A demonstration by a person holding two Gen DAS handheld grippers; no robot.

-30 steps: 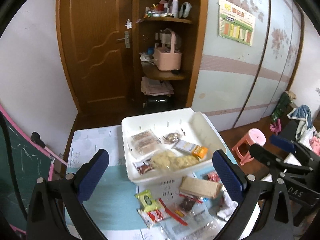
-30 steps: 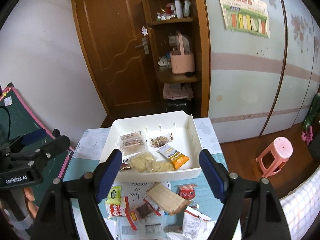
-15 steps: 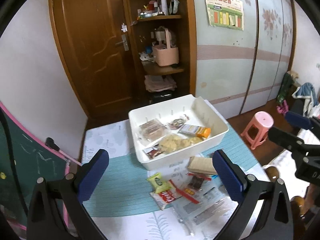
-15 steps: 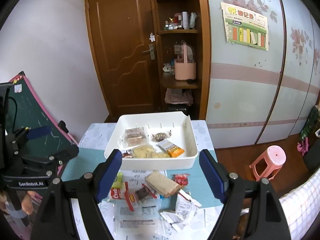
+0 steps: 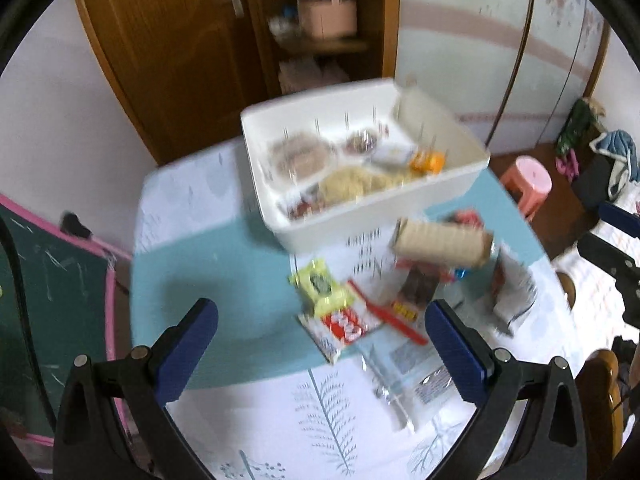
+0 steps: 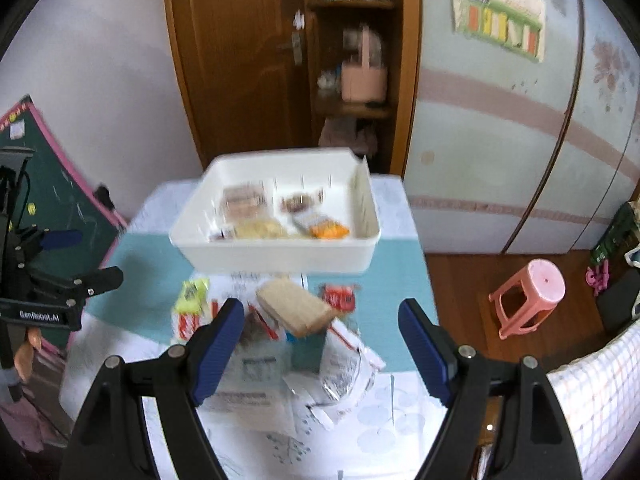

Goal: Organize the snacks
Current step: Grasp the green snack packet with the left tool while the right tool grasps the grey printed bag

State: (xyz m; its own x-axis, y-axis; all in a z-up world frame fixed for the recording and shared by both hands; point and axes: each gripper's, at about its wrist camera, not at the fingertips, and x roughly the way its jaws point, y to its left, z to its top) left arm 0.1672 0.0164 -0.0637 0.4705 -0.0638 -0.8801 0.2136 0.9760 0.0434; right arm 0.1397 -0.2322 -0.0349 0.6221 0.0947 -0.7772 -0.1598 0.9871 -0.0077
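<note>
Your left gripper [image 5: 320, 334] and right gripper [image 6: 322, 334] both gape empty — loose snack packets [image 5: 340, 320] lie just before the white bin [image 5: 360, 184].

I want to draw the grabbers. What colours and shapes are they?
Each gripper, left and right, has two black plastic arms with silver bolts and flat blue pads. Seen from the right camera, the left one carries white "GenRobot.AI" lettering and a thin black cable.
</note>
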